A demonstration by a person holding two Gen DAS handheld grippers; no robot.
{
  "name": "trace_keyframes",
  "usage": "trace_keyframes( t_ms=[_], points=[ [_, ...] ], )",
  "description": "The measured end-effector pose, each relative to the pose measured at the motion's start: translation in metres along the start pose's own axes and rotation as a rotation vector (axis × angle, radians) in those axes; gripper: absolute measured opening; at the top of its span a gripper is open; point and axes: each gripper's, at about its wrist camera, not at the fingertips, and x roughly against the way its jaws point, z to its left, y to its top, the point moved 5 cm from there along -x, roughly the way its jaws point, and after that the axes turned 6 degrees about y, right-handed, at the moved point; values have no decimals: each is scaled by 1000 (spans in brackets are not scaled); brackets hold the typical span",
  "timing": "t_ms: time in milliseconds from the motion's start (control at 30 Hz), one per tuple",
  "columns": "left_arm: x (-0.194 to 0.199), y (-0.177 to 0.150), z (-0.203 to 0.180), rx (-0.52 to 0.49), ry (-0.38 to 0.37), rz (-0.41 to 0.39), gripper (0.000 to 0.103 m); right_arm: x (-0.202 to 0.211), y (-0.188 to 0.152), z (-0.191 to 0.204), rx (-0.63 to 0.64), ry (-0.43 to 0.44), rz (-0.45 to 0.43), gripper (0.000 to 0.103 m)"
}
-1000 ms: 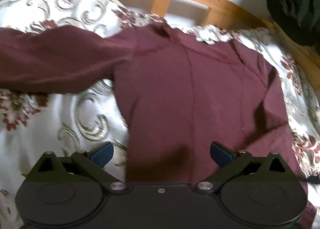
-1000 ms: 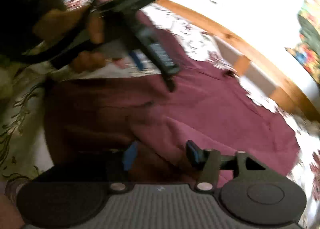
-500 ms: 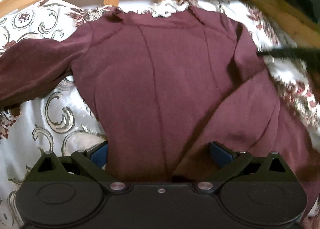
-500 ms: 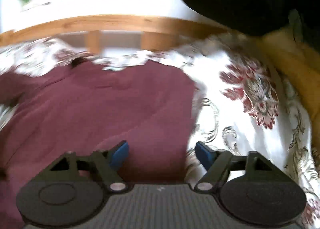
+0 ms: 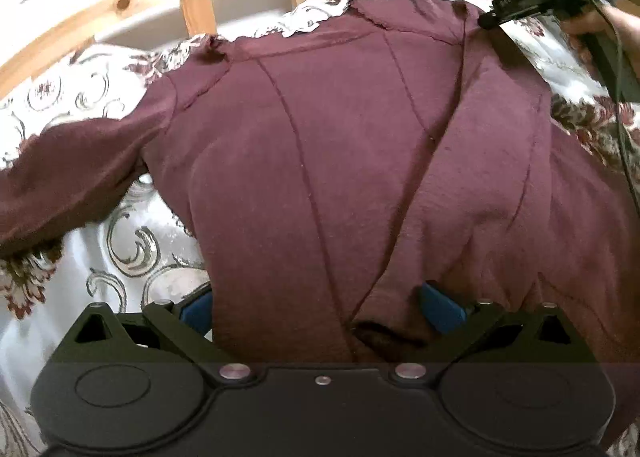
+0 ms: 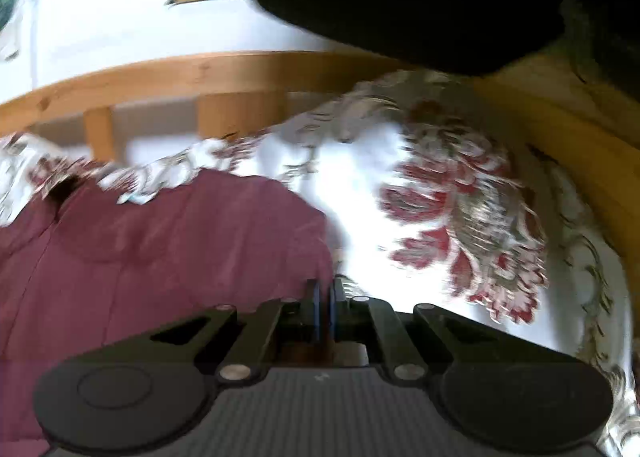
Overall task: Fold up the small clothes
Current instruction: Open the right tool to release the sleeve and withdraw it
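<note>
Maroon top (image 5: 320,161) looks soft and limp; the hem suits gripping. Left gripper (image 5: 316,307) gapes over it; right gripper (image 6: 324,309) has pinched together, contents unclear.

Home bedroom (wooden bed frame (image 5: 120,5), floral bedspread (image 6: 460,209))

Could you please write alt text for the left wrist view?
A maroon top lies spread on a floral bedspread, one sleeve stretched left. The open left gripper straddles its near hem, and the right gripper reaches its far corner by the wooden bed frame.
</note>
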Motion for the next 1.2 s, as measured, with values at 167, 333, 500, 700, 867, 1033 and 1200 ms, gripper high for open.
trace_keyframes(
  t_ms=[167,333,500,700,867,1033,1200],
  points=[
    [4,-1,-4,-52,25,7,102,0,-15,8,12,-6,40,30],
    [9,-1,-4,-56,17,20,102,35,-35,37,77,39,51,73],
    [9,-2,-8,-74,18,18,102,65,-68,98,284,134,74,89],
    [21,5,-1,-35,-5,-31,102,73,-124,129,517,80,214,89],
    [33,18,17,113,-35,-131,102,85,-135,119,456,77,218,89],
    [7,9,7,91,-83,43,102,93,-134,112,419,87,215,89],
    [6,4,-7,13,-83,61,102,105,-112,119,323,155,150,90]
  ],
)
